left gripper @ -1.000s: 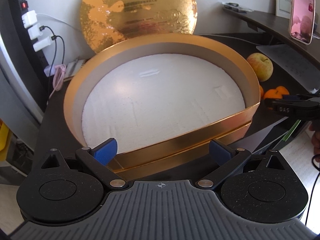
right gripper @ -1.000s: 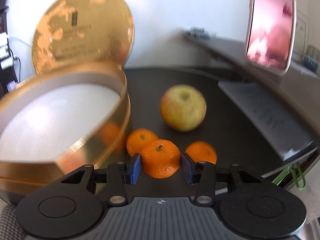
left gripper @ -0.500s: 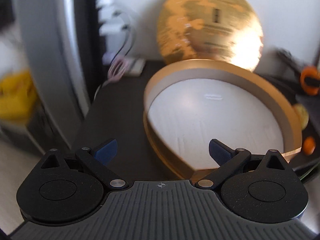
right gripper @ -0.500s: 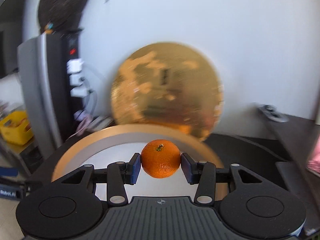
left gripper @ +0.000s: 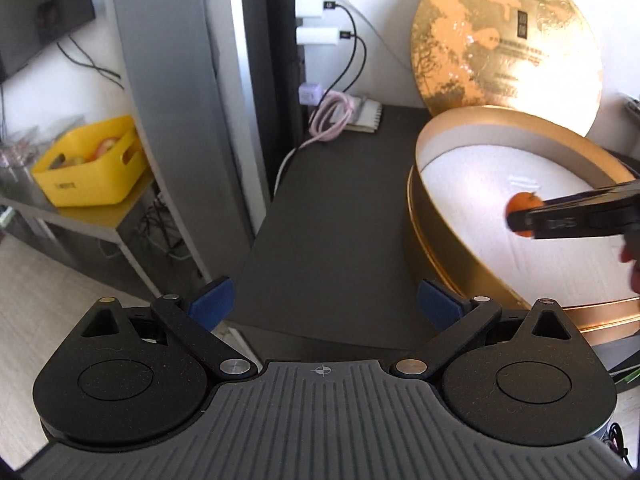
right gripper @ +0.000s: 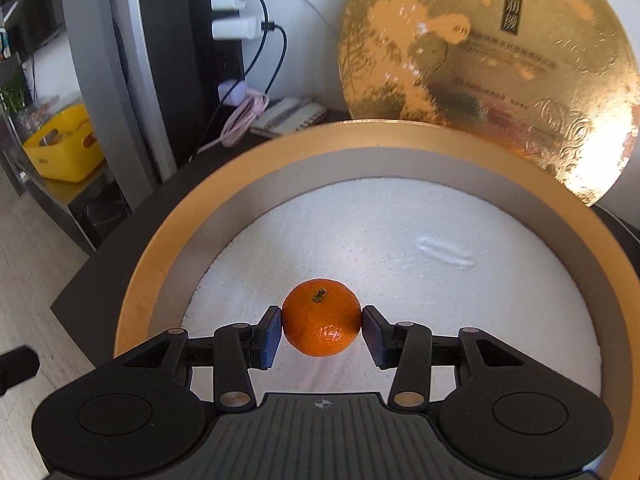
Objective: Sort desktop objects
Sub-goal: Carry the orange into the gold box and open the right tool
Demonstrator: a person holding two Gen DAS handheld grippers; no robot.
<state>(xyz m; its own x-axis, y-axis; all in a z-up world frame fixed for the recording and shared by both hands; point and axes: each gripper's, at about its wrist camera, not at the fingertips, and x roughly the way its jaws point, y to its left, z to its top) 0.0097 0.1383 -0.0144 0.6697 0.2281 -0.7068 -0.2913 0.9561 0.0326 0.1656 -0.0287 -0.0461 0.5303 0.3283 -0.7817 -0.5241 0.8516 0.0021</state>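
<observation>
An orange tangerine [right gripper: 321, 317] sits between the blue pads of my right gripper [right gripper: 322, 332], which is shut on it. It hangs over the white foam floor of a round gold box [right gripper: 168, 236]. In the left wrist view the same tangerine [left gripper: 520, 206] shows above the gold box [left gripper: 436, 248], held by the right gripper [left gripper: 520, 220] coming in from the right. My left gripper [left gripper: 324, 304] is open and holds nothing, over the dark desk [left gripper: 332, 216] to the left of the box.
The gold round lid [right gripper: 484, 68] leans on the wall behind the box. A pink cable coil [left gripper: 334, 114] and a notepad [left gripper: 366, 118] lie at the desk's back. Chargers [left gripper: 316, 20] hang on a power strip. A yellow bin [left gripper: 92, 168] stands on a lower shelf at left.
My right gripper lifted the tangerine away from the other fruit and carried it left over the gold box. My left gripper swung left, off the box's front rim, to the bare desk.
</observation>
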